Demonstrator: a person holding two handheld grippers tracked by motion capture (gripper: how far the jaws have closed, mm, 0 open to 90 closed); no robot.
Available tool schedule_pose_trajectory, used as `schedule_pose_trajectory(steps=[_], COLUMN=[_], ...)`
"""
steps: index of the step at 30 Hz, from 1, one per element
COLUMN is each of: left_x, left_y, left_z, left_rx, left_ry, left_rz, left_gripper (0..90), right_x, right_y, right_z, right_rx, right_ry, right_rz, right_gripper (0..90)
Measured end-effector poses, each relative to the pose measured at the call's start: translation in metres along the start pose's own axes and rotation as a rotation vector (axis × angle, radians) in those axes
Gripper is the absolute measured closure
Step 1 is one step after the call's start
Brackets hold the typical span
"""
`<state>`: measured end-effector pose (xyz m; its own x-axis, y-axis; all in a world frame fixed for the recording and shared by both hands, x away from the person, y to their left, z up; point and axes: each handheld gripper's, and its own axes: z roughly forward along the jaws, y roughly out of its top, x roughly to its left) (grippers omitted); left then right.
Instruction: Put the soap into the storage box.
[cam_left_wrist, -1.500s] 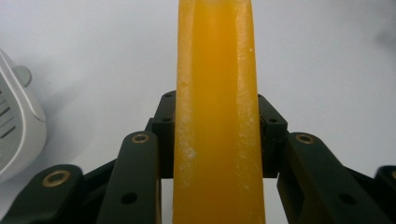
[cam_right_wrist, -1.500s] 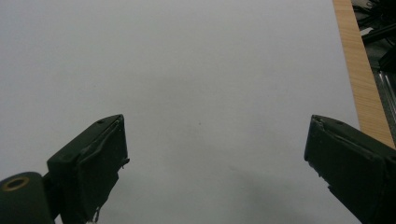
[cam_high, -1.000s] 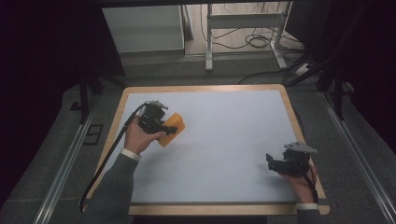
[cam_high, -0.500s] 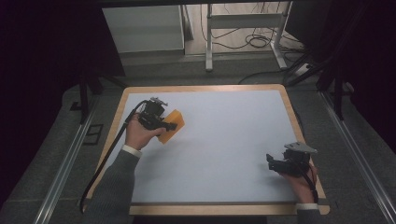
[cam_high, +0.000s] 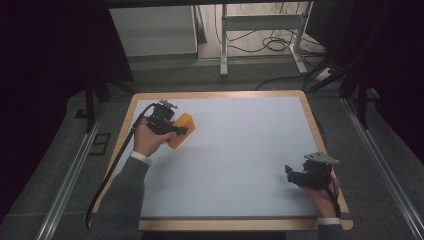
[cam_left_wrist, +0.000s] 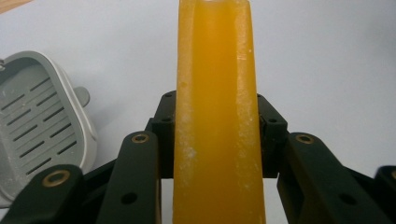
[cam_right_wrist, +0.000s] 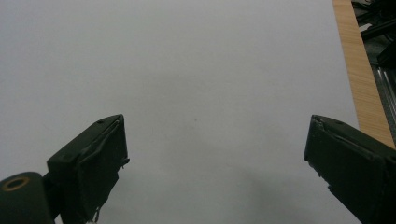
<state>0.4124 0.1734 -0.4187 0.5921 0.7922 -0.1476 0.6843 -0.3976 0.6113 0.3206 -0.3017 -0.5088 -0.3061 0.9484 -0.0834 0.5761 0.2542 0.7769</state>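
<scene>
Left gripper clenched on orange soap bar, held over counter at far-left corner — bar barely shifted since earlier frame. Right gripper wide apart, holding nothing — unmoved.

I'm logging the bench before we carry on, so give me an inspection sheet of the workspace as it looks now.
Surface: pale grey table top with wooden edging.
Job's things: orange bar, clamped on edge; grey slotted dish beside it.
Clutter: nothing seen.
Grippers: left gripper shut on the bar; right gripper open, resting near the table's right edge.
Cables: black cable trails from the left gripper.
Surroundings: dark floor, metal stand, loose wires behind.
</scene>
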Motion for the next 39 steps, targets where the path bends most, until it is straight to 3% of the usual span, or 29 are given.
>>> schedule_pose_trajectory(steps=[11,25,39], left_x=[0.009,0.016,0.038], left_y=[0.006,0.016,0.026], left_z=[-0.002,-0.007,-0.005], left_rx=[-0.017,-0.03,-0.031], left_ry=[0.026,0.049,0.077], left_rz=[-0.029,-0.037,-0.09], left_gripper=[61.0,61.0,61.0], right_x=[0.0,-0.001,-0.001], right_y=[0.0,-0.001,-0.001], right_z=[0.001,0.001,0.001], right_rx=[0.004,0.005,0.006], right_ry=[0.003,0.0,0.0], right_rz=[-0.002,-0.002,0.002], right_gripper=[6.0,6.0,6.0])
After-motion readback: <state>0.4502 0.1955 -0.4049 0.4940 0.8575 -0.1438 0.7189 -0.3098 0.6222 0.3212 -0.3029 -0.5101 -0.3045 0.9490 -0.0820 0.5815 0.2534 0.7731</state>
